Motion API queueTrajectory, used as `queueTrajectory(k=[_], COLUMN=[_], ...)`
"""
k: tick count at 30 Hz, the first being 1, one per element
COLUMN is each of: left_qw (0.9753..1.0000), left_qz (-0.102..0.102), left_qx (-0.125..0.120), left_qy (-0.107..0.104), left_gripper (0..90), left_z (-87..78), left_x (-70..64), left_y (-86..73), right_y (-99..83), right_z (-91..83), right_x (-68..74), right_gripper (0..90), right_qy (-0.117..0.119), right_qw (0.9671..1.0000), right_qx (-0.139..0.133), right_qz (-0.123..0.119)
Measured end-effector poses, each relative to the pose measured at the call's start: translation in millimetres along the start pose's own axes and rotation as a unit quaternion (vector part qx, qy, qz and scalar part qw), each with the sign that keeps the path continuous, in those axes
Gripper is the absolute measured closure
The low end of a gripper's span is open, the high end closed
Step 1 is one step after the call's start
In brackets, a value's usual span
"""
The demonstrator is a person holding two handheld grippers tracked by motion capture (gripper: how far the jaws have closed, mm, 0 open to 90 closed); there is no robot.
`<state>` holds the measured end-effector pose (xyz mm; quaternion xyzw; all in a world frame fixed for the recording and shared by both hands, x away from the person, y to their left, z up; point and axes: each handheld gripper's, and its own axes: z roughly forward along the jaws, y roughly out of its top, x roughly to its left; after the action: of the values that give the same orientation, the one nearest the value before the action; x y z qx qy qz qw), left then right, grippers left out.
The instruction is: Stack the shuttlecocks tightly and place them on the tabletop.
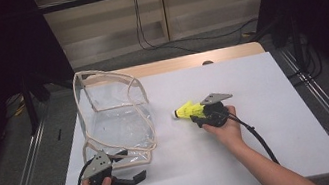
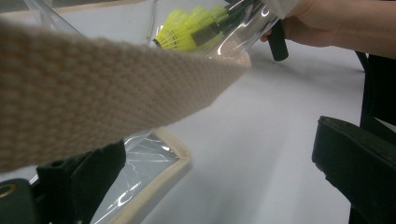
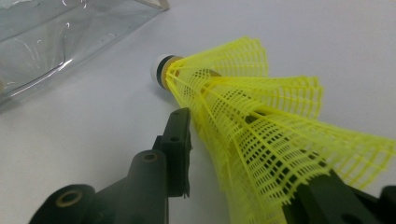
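The right gripper has its fingers closed on the mesh skirt of a yellow shuttlecock; in the right gripper view one finger presses the left side of the skirt and the other meets it at the lower right. The shuttlecock lies with its long axis roughly level above the desk, its white cork tip pointing away from the gripper toward the clear bag, and its flared end seated between the fingers. It sits near the bag's right edge without touching it. The left gripper is at the bag's near corner, its fingers spread wide: in the left gripper view one finger rests against the bag's clear wall and beige trim, the other stands well apart over bare desk, and nothing is clamped between them. A beige woven strap of the bag crosses close in front of that camera. The bag stands upright on the desk, mouth upward, its handles arching over the opening.
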<state>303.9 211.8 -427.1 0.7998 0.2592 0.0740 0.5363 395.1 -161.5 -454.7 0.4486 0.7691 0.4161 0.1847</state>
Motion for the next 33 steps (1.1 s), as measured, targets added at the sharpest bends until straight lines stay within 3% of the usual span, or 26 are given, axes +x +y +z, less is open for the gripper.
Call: queueTrajectory(k=[10, 14, 22, 28, 31, 33], left_qw=[1.0, 1.0, 1.0, 1.0, 1.0, 1.0], left_qz=[0.0, 0.0, 0.0, 0.0, 0.0, 0.0], left_qx=[0.0, -0.001, 0.0, 0.0, 0.001, 0.002], left_qy=[-0.001, -0.001, 0.0, 0.002, 0.002, 0.001], left_gripper=[2.8, 2.9, 2.8, 2.6, 2.4, 2.3], left_z=[-0.2, -0.2, 0.0, 0.7, 0.7, 0.5], left_x=[0.0, 0.4, -0.1, -0.6, -0.7, -0.7], left_y=[-0.2, -0.2, 0.0, 0.2, 0.4, 0.3], right_y=[4.0, 4.7, 2.5, -2.1, -3.3, -3.6], right_z=[3.0, 2.2, -12.4, -22.3, -20.7, -19.1], right_x=[2.8, 0.9, -4.6, -5.3, -3.0, -2.1], right_gripper=[77.9, 79.5, 79.7, 78.9, 76.6, 70.5], right_qy=[-0.005, 0.005, 0.028, 0.041, 0.047, 0.043], right_qw=[0.9998, 0.9998, 0.9991, 0.9973, 0.9968, 0.9974], right_qx=[0.0, 0.002, 0.007, 0.02, 0.026, 0.022], right_qz=[-0.018, -0.02, -0.03, -0.058, -0.06, -0.053])
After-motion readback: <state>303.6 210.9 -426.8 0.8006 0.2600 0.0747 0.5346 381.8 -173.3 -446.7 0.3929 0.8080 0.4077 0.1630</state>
